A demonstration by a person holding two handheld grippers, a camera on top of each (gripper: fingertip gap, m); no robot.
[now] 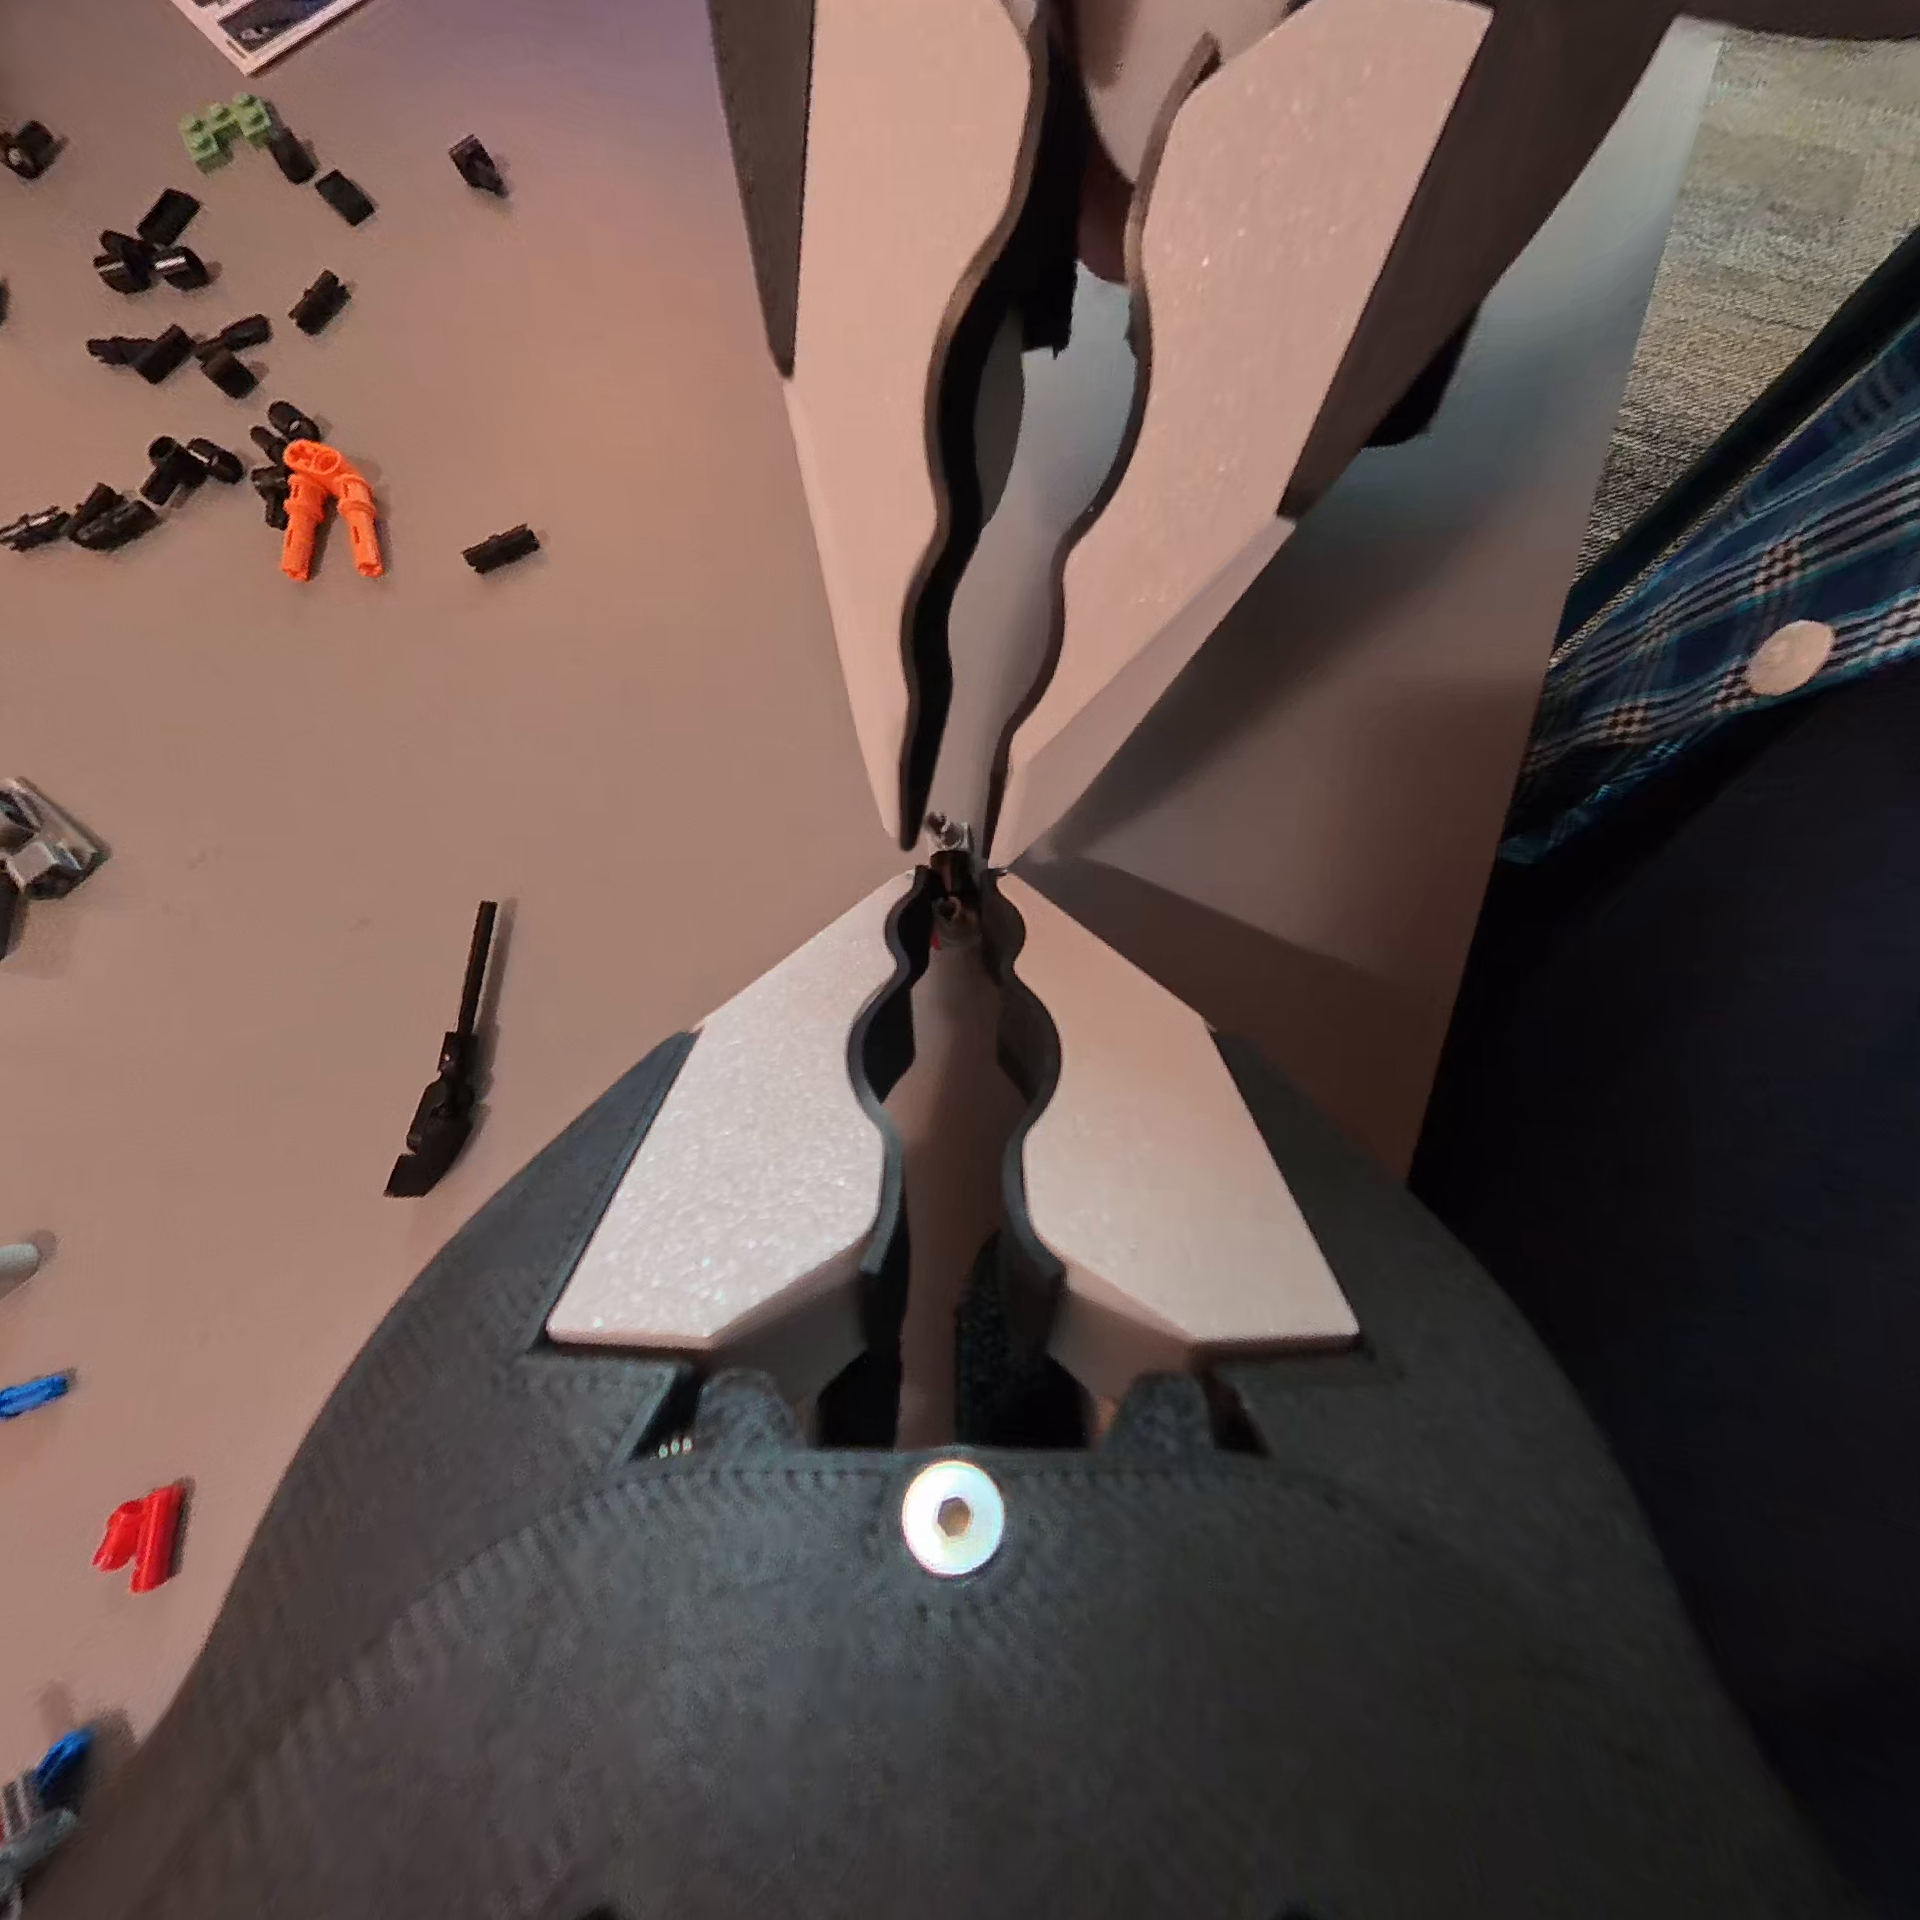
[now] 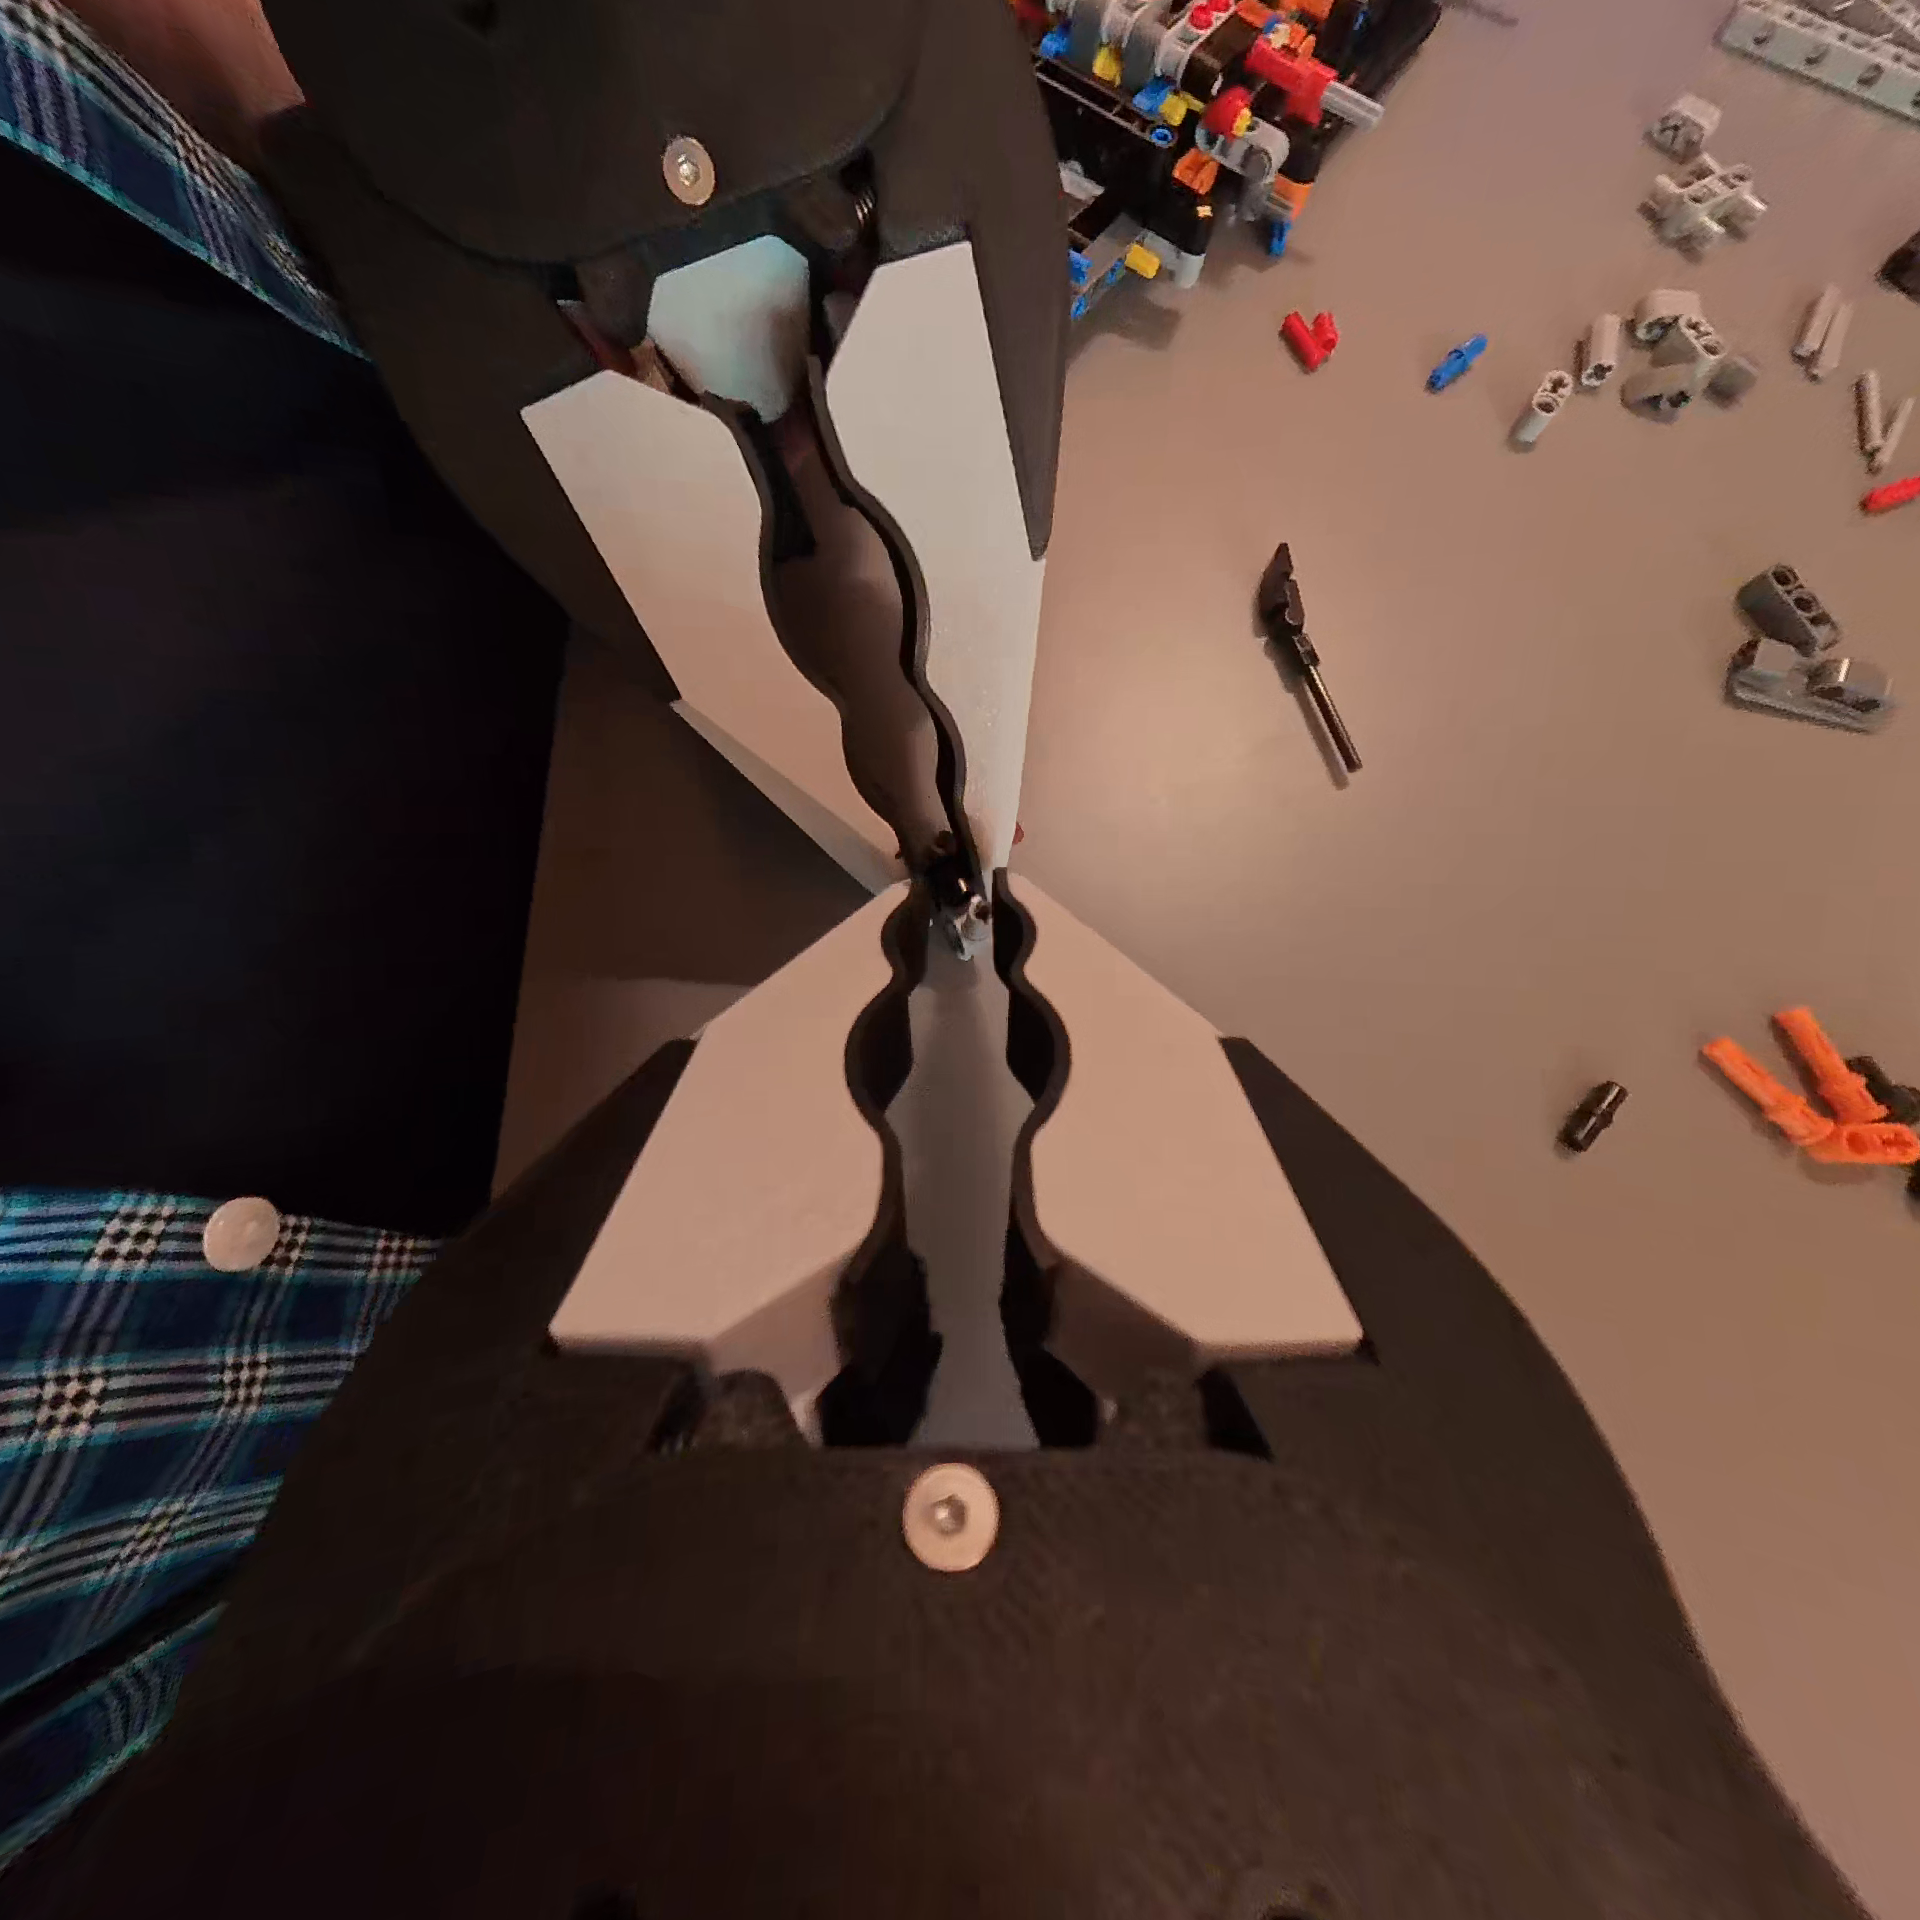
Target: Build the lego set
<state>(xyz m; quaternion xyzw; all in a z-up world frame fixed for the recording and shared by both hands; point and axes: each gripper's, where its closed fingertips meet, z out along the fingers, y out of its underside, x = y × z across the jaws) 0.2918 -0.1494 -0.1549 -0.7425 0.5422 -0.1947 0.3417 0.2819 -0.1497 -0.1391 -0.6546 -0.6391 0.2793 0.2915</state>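
Small piece: a tiny lego part (image 1: 948, 902), dark with a light grey bit, sits above the counter's near edge, pinched where the two grippers meet tip to tip; its exact shape is too small to tell.
Left gripper (image 1: 951, 883): fingers pressed in on the small piece.
Right gripper (image 2: 956, 904): fingers likewise nipped on it from the opposite side, or perhaps on a second part joined to it.
Black axle piece (image 2: 1304, 649): lies alone on the counter (image 2: 1351, 1351), well apart from the grippers.
Orange connectors (image 1: 330, 504): beside a scatter of black pins (image 1: 166, 353).
Built model (image 2: 1195, 114): multicoloured, at the counter's far side, grey loose parts (image 2: 1673, 353) near it.
Person: plaid shirt (image 2: 125, 1403) at the counter's edge.
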